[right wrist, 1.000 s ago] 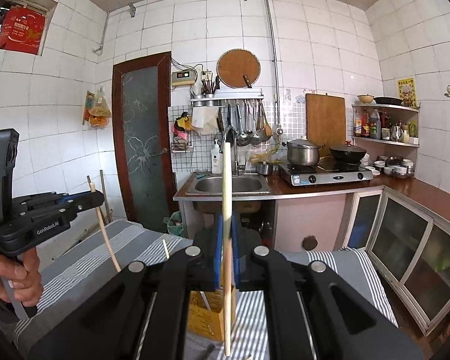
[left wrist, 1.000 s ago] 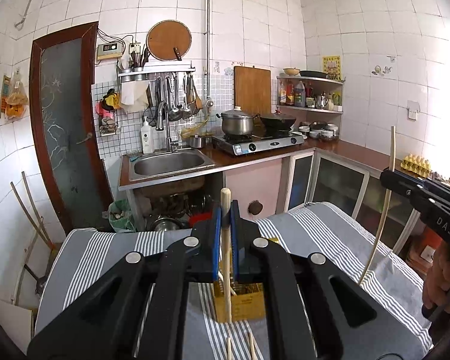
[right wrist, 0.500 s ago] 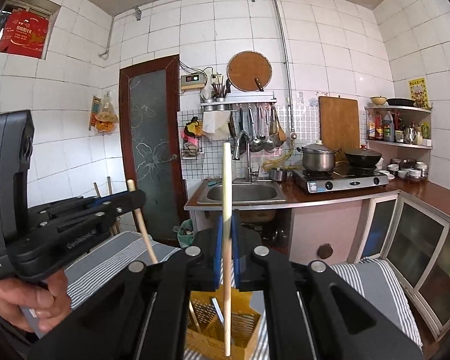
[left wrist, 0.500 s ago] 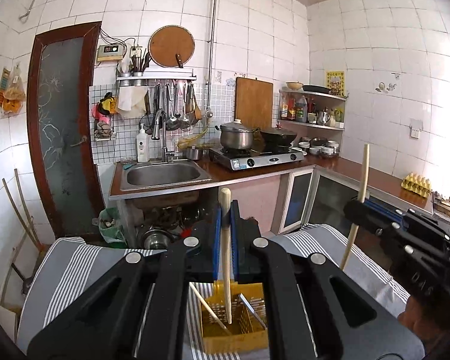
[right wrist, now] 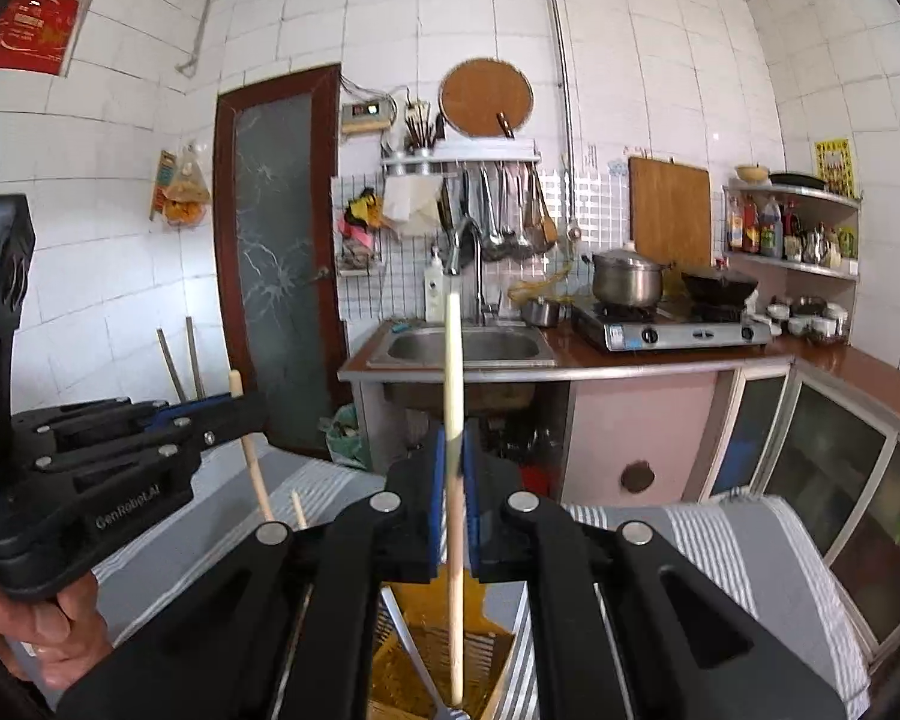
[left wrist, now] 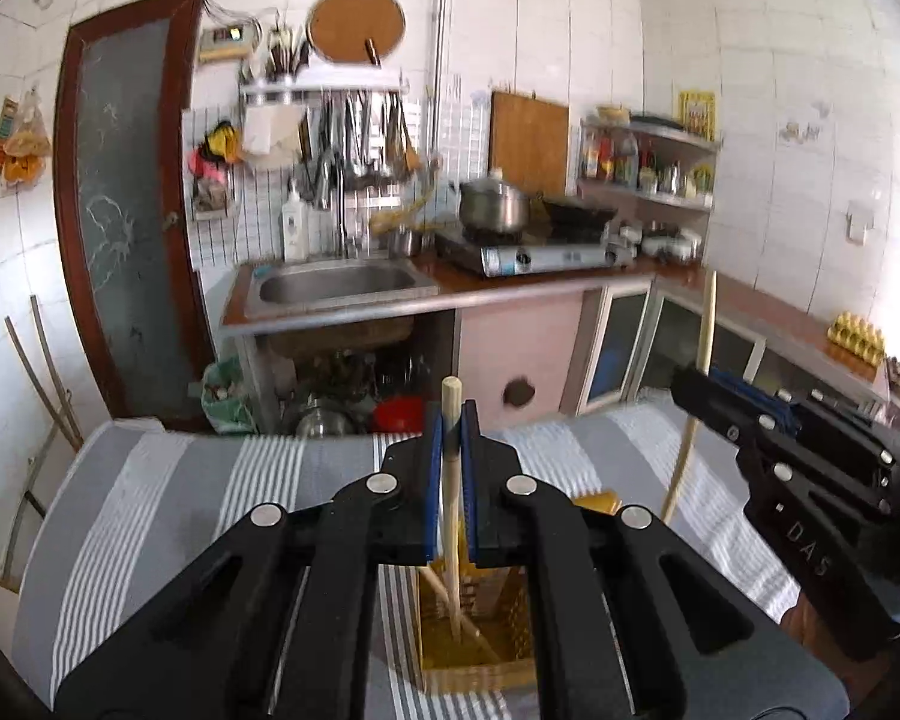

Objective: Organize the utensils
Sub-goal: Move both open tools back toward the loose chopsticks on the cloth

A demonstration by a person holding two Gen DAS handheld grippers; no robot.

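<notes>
My left gripper [left wrist: 449,420] is shut on a pale wooden chopstick [left wrist: 450,516] held upright, its lower end down inside the yellow slotted utensil basket [left wrist: 480,648]. My right gripper [right wrist: 453,450] is shut on a second chopstick [right wrist: 453,396], also upright, with its lower end over the same basket [right wrist: 426,654]. Each gripper shows in the other's view: the right one [left wrist: 690,384] at right, the left one [right wrist: 252,408] at left. A metal utensil [right wrist: 414,648] and another chopstick [left wrist: 435,585] lean inside the basket.
The basket stands on a grey and white striped cloth [left wrist: 168,498] over a table. Beyond it are a sink counter [left wrist: 336,288], a gas stove with a pot [left wrist: 492,210] and glass-door cabinets [right wrist: 834,468]. A dark door [left wrist: 126,204] is at left.
Both grippers have come in over the basket and lowered. The left chopstick's end now sits inside the basket, and the basket shows larger beneath the jaws in both views.
</notes>
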